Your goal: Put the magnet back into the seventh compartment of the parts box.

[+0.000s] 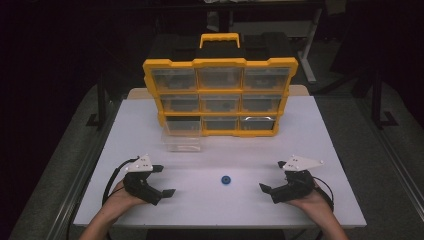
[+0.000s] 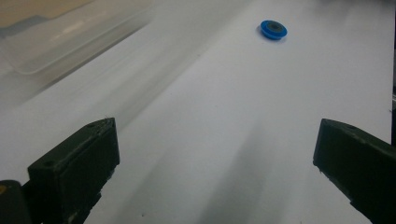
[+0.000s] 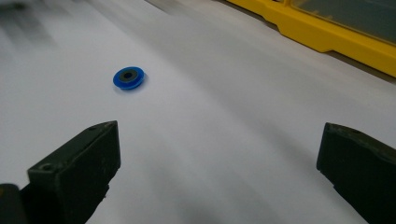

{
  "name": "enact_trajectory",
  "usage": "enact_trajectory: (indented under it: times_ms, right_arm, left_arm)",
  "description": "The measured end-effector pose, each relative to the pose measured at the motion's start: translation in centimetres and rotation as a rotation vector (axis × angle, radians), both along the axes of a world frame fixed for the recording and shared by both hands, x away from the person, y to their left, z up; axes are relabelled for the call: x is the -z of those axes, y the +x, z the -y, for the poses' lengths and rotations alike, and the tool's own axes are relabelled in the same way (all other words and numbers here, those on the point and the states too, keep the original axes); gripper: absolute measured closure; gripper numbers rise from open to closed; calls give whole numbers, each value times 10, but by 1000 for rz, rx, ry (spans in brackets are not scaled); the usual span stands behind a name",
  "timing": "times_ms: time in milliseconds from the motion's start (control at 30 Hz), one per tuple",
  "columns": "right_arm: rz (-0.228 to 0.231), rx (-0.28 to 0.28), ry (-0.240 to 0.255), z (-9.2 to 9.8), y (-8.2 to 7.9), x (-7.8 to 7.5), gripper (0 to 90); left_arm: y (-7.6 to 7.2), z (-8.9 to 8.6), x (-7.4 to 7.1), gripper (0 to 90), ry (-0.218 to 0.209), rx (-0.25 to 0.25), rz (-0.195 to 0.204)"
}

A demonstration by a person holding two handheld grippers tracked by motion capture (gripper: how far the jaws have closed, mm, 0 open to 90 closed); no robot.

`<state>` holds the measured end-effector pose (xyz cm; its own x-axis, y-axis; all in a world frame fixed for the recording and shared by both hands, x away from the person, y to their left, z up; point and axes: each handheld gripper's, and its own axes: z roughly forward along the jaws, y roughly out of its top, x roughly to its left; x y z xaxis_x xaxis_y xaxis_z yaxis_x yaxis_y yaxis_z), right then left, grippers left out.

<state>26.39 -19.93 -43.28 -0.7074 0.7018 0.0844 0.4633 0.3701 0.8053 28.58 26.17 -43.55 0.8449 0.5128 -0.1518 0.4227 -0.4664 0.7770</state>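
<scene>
Left gripper (image 1: pixel 159 180): jaws spread wide with nothing between them; it rests low by the near edge of the white table (image 1: pixel 310 150), turned inward toward the middle.
Right gripper (image 1: pixel 272 176): jaws likewise wide apart and empty, mirrored on the other side and also angled inward.
Blue disc (image 1: pixel 226 179): a small blue wheel-like part with a dark centre, lying flat on the bare table between the two grippers, well apart from both. In the left gripper view it sits far ahead and toward the right jaw (image 2: pixel 273 29); in the right gripper view it is ahead and toward the left jaw (image 3: pixel 128 77).
Why the grippers stand so: both look parked either side of the disc with jaws ready, so either could reach in; the right one seems somewhat nearer.
Clear drawer (image 1: pixel 181 141): a transparent bin pulled out and set on the table ahead of the left gripper, just in front of the cabinet, probably waiting to take the disc.
Drawer cabinet (image 1: pixel 220 97): yellow-framed organiser with clear drawers, standing upright at the far side, facing the person. Its lower-left slot seems to be the one the bin came from, though that is hard to tell.
</scene>
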Motion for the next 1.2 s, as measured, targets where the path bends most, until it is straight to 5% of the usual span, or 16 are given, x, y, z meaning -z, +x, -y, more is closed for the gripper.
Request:
enact_trajectory:
  times_ms: [1200]
  right_arm:
    - [-13,-35,37,-16,19,-4,0]
  left_arm:
    - [1,-3,3,0,15,6,-8]
